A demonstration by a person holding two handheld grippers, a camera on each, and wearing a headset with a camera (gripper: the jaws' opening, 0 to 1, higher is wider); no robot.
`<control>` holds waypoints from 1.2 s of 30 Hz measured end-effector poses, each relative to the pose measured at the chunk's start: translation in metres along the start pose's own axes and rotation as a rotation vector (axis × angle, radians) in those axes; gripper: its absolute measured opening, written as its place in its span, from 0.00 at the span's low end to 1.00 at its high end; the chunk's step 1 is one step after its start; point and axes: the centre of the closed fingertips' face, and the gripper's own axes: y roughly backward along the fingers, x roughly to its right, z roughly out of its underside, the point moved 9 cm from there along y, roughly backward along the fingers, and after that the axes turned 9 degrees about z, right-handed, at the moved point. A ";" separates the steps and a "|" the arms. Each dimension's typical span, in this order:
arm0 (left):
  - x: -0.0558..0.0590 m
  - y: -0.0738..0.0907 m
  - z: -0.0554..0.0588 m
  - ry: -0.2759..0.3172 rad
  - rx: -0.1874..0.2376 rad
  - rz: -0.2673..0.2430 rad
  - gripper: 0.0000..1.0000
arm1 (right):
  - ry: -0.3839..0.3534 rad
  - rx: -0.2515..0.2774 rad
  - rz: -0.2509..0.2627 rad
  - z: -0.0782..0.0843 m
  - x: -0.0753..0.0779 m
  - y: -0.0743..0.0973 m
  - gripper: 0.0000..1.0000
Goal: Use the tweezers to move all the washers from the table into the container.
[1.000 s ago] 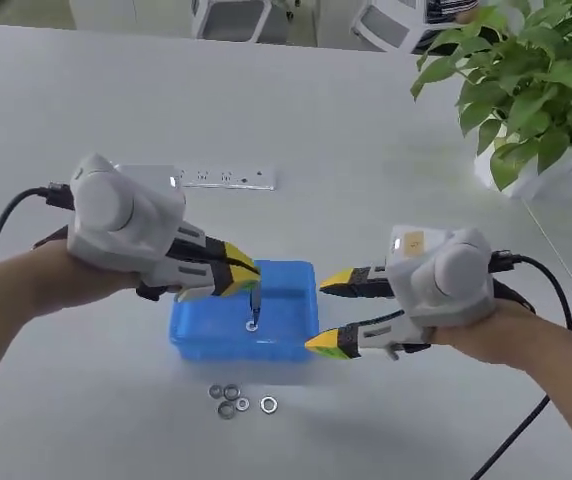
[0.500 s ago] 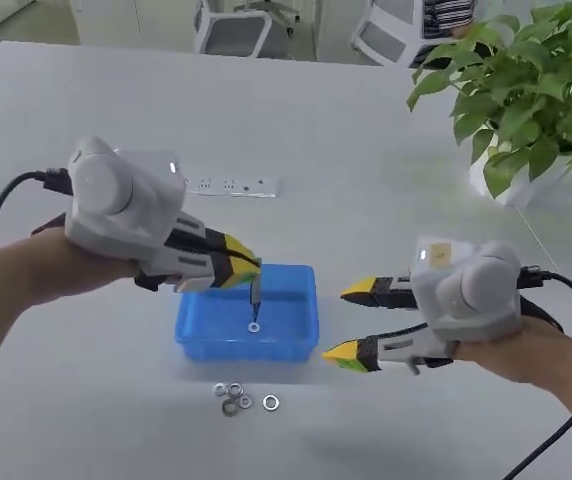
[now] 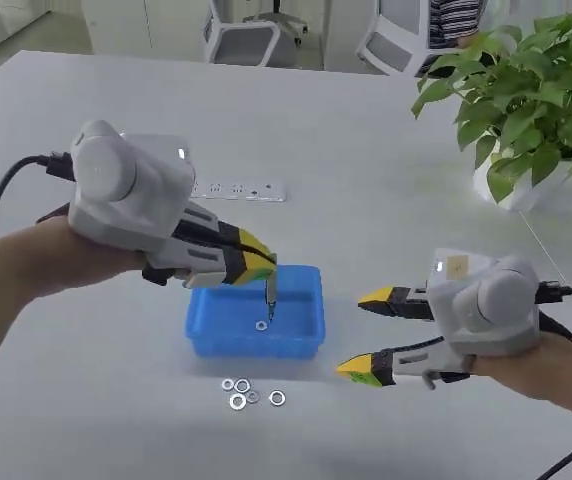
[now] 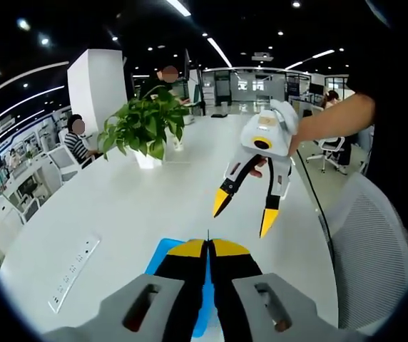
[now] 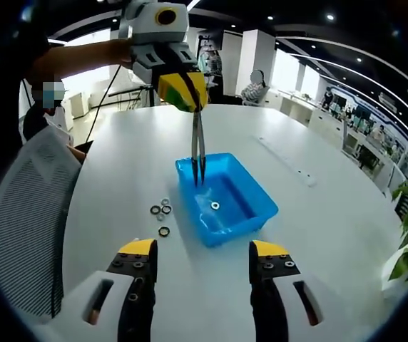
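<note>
our left gripper (image 3: 264,268), jaws clamped on the thin metal tweezers (image 3: 270,296), has just dropped a silver washer (image 3: 262,325) into the blue plastic container (image 3: 206,338). the right gripper (image 3: 352,332) idles, jaws apart. a cluster of washers (image 3: 250,392) waits on the near worktop (image 3: 366,180).

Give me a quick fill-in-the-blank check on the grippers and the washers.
The left gripper is ____ on the tweezers. The right gripper stands ____, holding nothing. The blue container holds ____ washer.
Missing words: shut; open; one.
</note>
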 end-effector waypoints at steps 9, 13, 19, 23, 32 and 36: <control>0.013 -0.007 0.000 -0.011 -0.014 0.032 0.05 | -0.011 -0.004 0.003 0.004 -0.007 0.005 0.53; 0.019 -0.011 0.002 -0.016 -0.022 0.045 0.05 | -0.011 -0.004 0.003 0.004 -0.010 0.007 0.53; 0.026 -0.018 0.006 -0.016 -0.028 0.059 0.05 | -0.014 -0.006 0.002 0.005 -0.013 0.008 0.53; 0.029 -0.021 0.009 -0.019 -0.033 0.061 0.05 | -0.014 -0.007 -0.001 0.006 -0.014 0.008 0.53; 0.036 -0.031 0.016 -0.014 -0.033 0.086 0.05 | -0.016 -0.012 -0.003 0.008 -0.018 0.009 0.53; 0.039 -0.034 0.021 -0.013 -0.042 0.097 0.05 | -0.020 -0.011 -0.005 0.009 -0.020 0.008 0.53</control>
